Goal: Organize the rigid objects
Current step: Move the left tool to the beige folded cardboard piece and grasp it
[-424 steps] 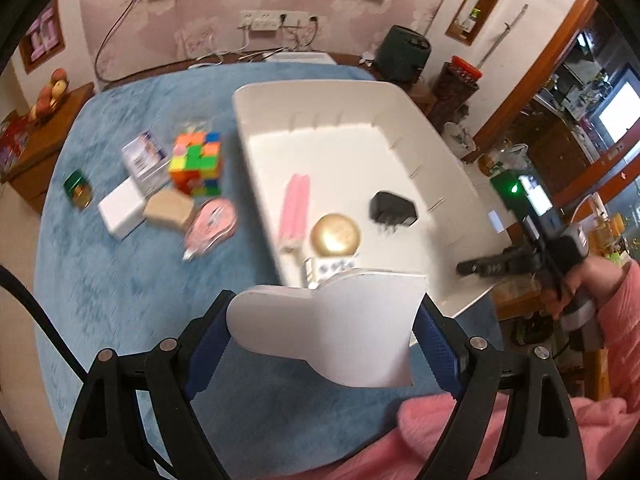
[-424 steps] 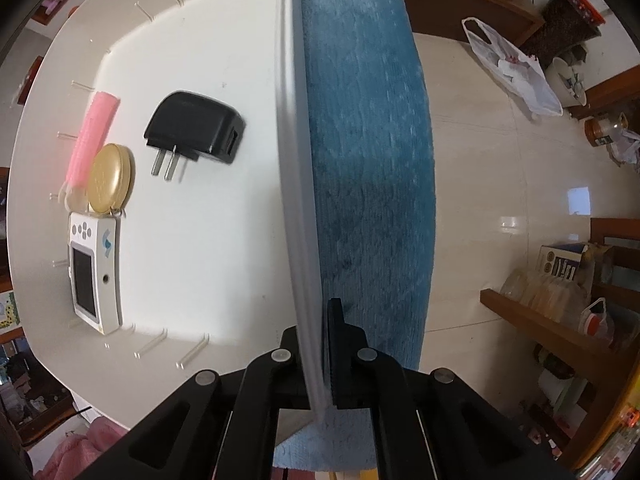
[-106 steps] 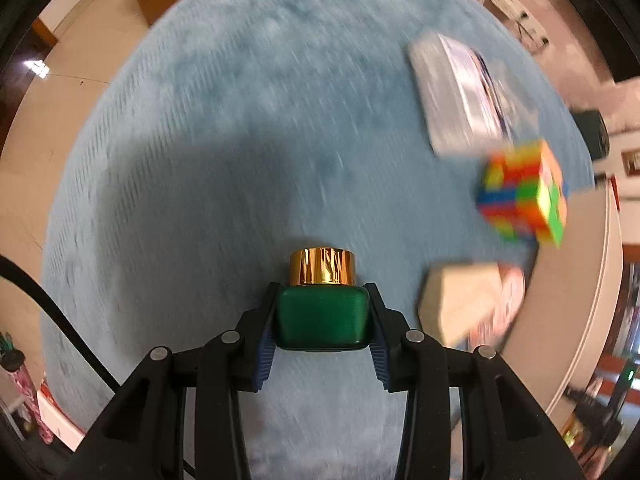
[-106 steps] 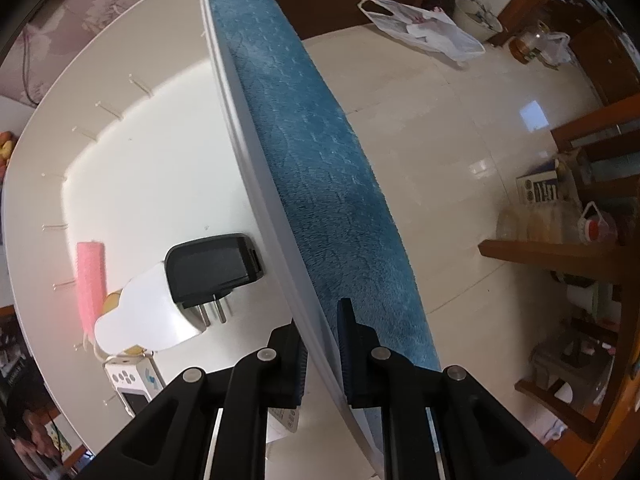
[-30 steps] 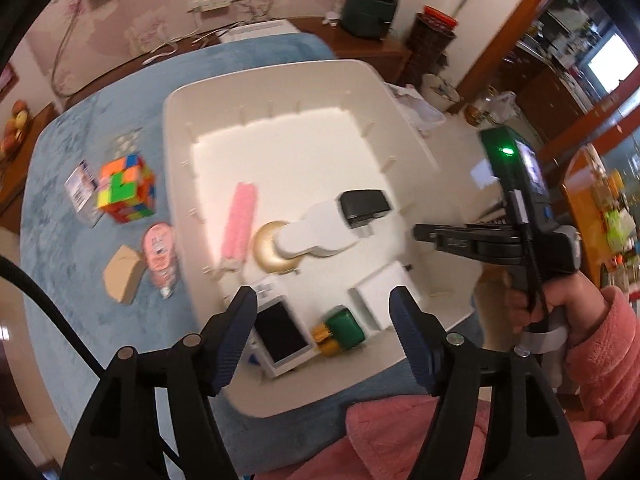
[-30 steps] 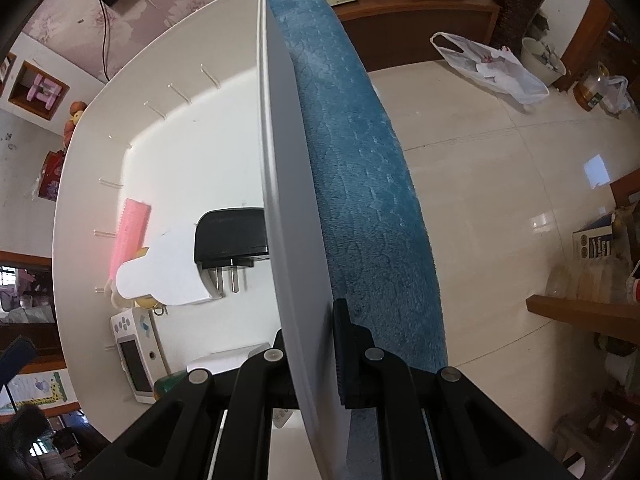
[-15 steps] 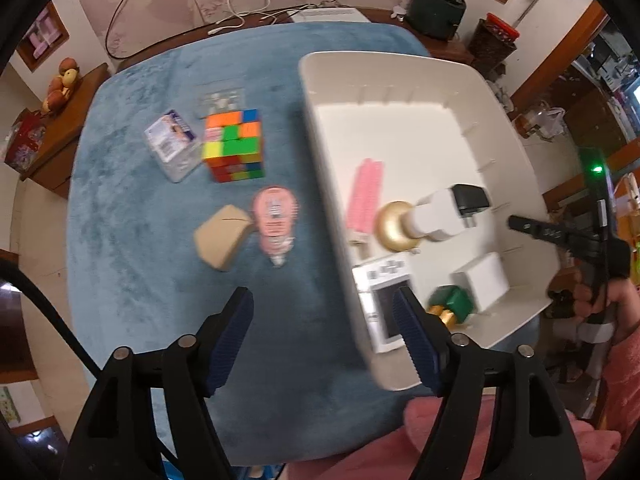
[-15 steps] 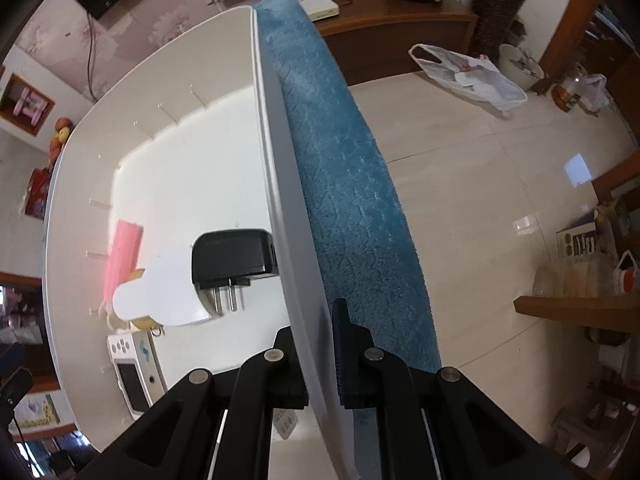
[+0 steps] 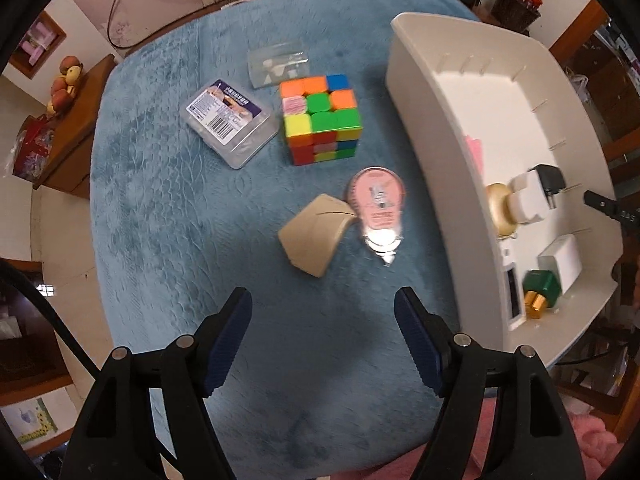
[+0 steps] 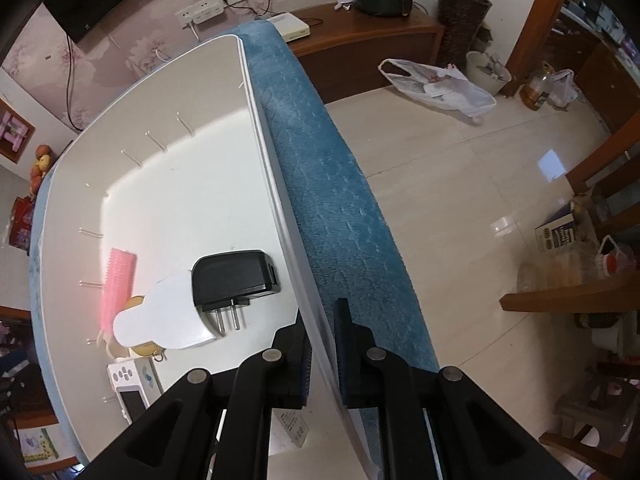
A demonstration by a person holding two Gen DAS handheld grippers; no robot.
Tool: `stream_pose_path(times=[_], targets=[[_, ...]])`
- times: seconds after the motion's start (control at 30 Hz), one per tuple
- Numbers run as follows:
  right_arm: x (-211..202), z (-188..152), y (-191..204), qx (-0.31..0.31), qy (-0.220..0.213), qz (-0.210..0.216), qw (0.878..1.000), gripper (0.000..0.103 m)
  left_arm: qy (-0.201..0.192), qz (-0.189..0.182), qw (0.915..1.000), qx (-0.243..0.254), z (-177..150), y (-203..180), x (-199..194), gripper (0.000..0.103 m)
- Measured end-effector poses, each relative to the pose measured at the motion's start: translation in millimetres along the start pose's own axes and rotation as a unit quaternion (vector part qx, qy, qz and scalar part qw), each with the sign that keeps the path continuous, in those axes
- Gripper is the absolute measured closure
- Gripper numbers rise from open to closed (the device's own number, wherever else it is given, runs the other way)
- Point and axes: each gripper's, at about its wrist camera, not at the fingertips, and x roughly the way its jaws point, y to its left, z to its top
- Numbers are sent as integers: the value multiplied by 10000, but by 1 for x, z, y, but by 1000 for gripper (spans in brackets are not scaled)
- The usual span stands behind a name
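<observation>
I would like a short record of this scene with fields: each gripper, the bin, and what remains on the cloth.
left gripper: open, empty, above blue cloth
right gripper: shut on white bin wall
in bin: black plug, green bottle, pink item
on cloth: colour cube, beige wedge, pink tape dispenser, clear case

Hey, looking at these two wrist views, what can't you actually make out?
- Left wrist view: the tray near wall hides most of the pink item and handheld device.
- Left wrist view: the pink tape dispenser label is blurred and glared.
- Right wrist view: the white bottle covers the gold item; the right gripper arms hide the tray's near corner.
</observation>
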Motion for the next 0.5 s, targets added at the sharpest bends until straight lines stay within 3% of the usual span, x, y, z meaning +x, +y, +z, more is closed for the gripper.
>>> stream_pose_path(times=[0.5], targets=[[-1,-6,9,76,-226,-513,9984,87,536,28,9961,695,30,11,58,26]])
